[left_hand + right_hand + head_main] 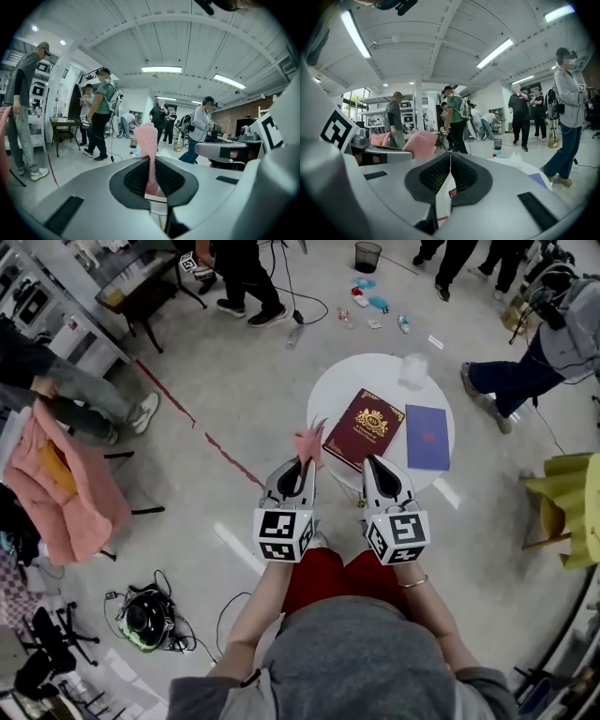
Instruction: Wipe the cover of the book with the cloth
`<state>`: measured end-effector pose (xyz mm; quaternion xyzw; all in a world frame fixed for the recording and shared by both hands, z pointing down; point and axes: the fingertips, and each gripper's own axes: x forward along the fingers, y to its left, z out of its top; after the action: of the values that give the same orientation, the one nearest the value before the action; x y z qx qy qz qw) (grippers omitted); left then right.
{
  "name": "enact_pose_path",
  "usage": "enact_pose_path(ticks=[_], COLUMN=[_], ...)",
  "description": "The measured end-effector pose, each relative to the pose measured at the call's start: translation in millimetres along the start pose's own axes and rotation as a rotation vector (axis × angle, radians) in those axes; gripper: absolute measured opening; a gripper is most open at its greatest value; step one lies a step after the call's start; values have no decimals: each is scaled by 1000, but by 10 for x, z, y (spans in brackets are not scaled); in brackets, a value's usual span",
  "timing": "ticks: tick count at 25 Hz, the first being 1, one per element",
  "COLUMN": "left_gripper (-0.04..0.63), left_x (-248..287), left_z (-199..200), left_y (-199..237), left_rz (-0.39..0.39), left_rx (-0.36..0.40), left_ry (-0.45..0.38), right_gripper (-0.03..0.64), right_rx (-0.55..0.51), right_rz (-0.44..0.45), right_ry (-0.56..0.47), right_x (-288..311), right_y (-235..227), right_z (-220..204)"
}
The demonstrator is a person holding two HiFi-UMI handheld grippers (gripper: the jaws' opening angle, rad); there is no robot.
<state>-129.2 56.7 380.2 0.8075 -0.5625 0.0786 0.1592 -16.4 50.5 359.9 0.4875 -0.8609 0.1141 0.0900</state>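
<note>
A maroon book (364,427) with a gold emblem lies on the round white table (352,381), tilted, near its front edge. My left gripper (305,461) hangs just left of the book and is shut on a pink cloth (308,441). The cloth sticks up from between the pads in the left gripper view (148,140). My right gripper (368,459) hovers over the book's near corner with its jaws shut and nothing between them (450,157). The right gripper view also shows the pink cloth (421,143) to its left.
A blue booklet (427,437) lies right of the maroon book, and a clear plastic bag (413,369) sits at the table's far edge. A person's legs (506,381) stand by the table's right side. A yellow-draped chair (562,507) is further right.
</note>
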Motion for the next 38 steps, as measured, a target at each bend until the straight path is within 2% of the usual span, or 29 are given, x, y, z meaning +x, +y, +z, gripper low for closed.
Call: enact_pose_path(ticks=[11,20,30,38], left_gripper=[32,32,32,32], left_x=[736,1413,2104,2539], left_z=[5,115,24,-282], left_y=[-8,-336,-947,-1215], left_rz=[-68,-130,-330,-569], left_rx=[32,62,141,179], left_ry=[67,106,205,343], right_gripper=[29,29,29,29], right_rx=[58,112,209,295], right_rz=[-113,-184,-313,-488], right_ry=[33,24,65,131], right_x=[312,427,391,493], right_y=[-620,-1342,-1856,-2061], right_z=[-117,-73,-327,-613])
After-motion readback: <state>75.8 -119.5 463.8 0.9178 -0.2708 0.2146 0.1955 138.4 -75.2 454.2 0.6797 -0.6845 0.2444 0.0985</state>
